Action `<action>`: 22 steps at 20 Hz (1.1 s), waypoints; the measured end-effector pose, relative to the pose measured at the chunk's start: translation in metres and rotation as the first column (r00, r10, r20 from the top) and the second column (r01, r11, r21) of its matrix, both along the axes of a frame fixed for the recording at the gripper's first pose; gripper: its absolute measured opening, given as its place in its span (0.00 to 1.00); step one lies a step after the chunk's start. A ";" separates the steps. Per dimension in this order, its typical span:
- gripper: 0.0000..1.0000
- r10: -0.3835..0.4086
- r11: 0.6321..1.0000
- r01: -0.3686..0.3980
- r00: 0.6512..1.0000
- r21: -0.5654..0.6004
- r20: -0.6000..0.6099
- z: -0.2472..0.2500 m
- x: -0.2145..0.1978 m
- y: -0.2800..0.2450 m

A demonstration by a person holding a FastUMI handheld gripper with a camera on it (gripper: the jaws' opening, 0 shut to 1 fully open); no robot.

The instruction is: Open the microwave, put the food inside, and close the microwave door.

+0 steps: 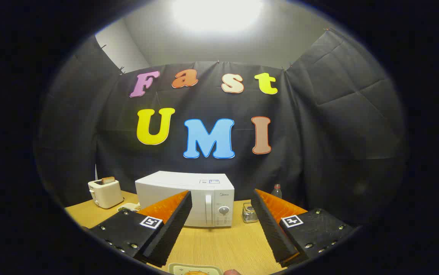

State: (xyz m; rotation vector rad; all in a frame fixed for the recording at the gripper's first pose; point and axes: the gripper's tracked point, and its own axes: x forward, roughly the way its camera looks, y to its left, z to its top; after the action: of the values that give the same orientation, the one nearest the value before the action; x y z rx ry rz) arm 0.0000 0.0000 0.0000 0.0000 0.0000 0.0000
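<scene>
microwave [188, 198]: white box sitting lower centre of the frame on the wooden table [219, 244], door closed, beyond the fingers and partly behind the left one.

door handle [208, 209]: tall vertical bar just left of the knob panel. That's where I'd grab. Looks like rigid plastic, probably a bit slick, and the door likely needs a firm pull since the latch resists.

body weight: I'd guess heavy enough not to slide when you tug, but no promises.

food [195, 272]: barely peeking in at the very bottom of the frame on a pale plate [181, 268], between the fingers and nearer than their tips. Can't tell what it is; probably soft, so go gentle.

gripper [221, 200]: fingers spread wide, holding nothing.

extras: toaster [105, 193] lower left.
</scene>
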 end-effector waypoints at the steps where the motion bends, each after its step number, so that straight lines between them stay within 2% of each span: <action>1: 0.97 0.004 1.000 -0.004 1.000 0.001 0.000 0.000 0.002 0.000; 14: 0.98 0.010 0.999 -0.010 1.000 0.034 0.009 -0.001 0.029 -0.008; 22: 0.97 0.053 0.998 -0.053 0.998 0.017 0.014 -0.007 0.063 0.003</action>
State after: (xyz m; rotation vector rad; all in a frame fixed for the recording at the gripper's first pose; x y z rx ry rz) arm 0.0632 0.0034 -0.0074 0.0172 -0.0137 0.0532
